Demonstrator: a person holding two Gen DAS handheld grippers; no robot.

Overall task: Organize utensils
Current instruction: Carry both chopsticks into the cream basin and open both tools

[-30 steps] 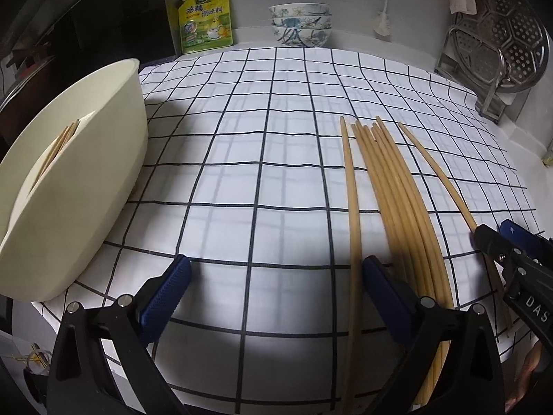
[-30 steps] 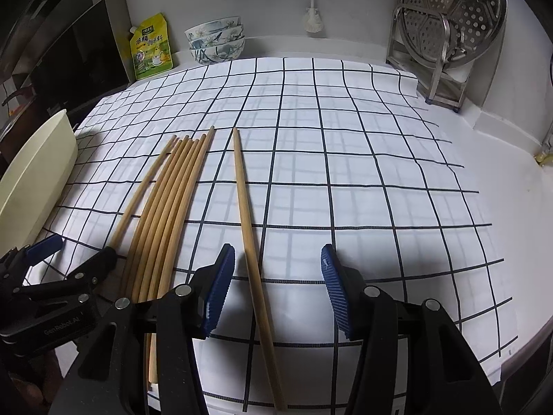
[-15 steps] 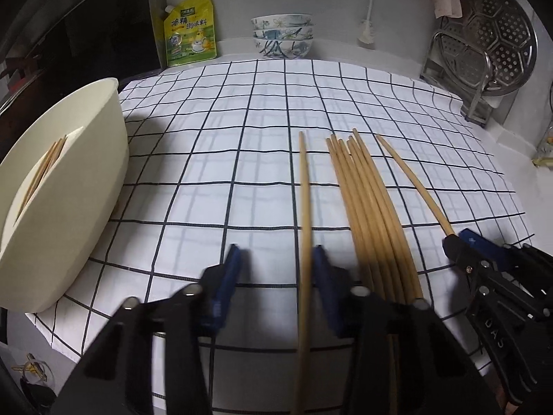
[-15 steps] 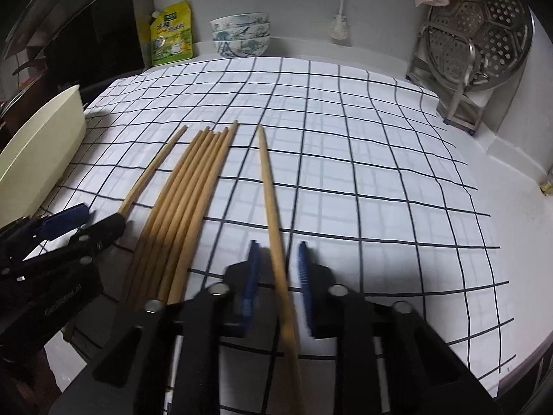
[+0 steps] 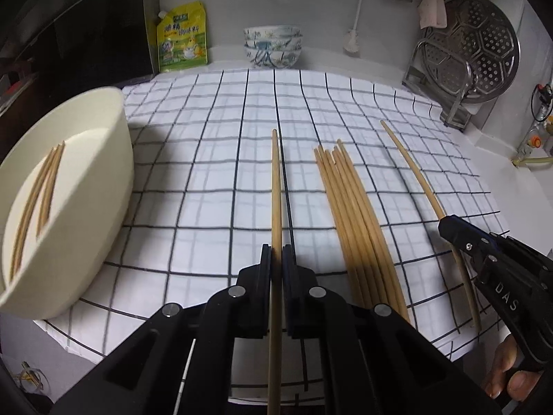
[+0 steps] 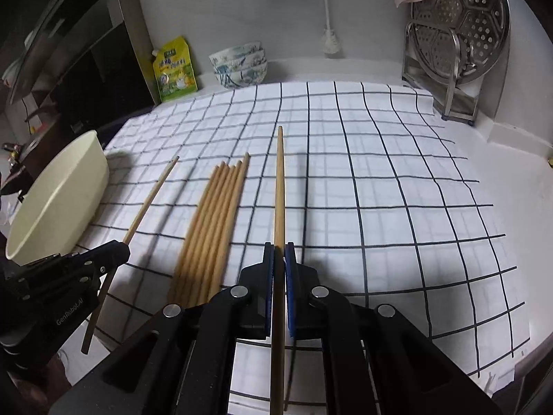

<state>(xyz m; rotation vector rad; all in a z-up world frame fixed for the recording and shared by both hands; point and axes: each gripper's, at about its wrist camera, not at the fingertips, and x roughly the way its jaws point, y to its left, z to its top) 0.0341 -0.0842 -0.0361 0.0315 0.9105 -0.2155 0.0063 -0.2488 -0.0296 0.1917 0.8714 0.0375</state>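
My left gripper (image 5: 276,254) is shut on one wooden chopstick (image 5: 275,186) and holds it above the checked cloth (image 5: 207,173). My right gripper (image 6: 279,252) is shut on another chopstick (image 6: 279,186), also lifted. A bundle of several chopsticks (image 5: 352,214) lies on the cloth between the two; it also shows in the right wrist view (image 6: 214,221). A cream oval bin (image 5: 69,207) at the left holds a few chopsticks (image 5: 38,193). The right gripper (image 5: 497,276) shows at the right of the left wrist view, and the left gripper (image 6: 62,276) at the left of the right wrist view.
A yellow refill pouch (image 5: 181,36), stacked patterned bowls (image 5: 273,46) and a metal steamer rack (image 5: 470,52) stand along the back wall. The cloth's front edge hangs over the counter edge near both grippers.
Both grippers closed from open onto one chopstick each, then lifted them off the cloth. The bundle stayed where it was.
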